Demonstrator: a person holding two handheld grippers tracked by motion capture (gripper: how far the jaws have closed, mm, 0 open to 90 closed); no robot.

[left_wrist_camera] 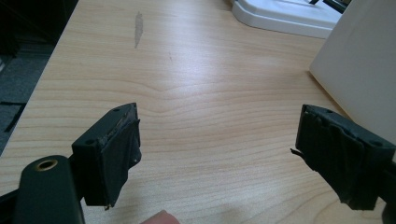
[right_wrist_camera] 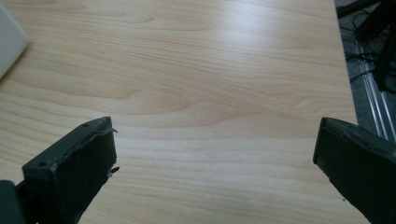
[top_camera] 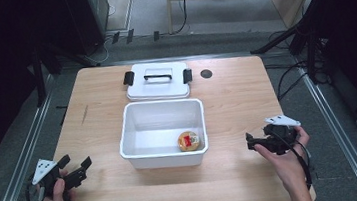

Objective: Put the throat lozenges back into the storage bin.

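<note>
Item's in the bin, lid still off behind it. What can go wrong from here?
1. The lid lies flat against the far wall of the bin; reaching over could nudge the bin.
2. Its black handle looks thin, so a grip may slip.
3. Left gripper and right gripper are both open, far from the lid.

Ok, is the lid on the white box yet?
No, the lid lies flat on the table behind the open white box, with a round snack inside.

In the high view the round item [top_camera: 189, 141] in the bin [top_camera: 136, 152] is too small to identify, and the lid [top_camera: 158, 80] partly hidden behind the bin's far rim. The left gripper view cuts off bin wall [left_wrist_camera: 364, 65] and lid [left_wrist_camera: 280, 16]. The right gripper view crops the bin [right_wrist_camera: 9, 39] to a corner.
</note>
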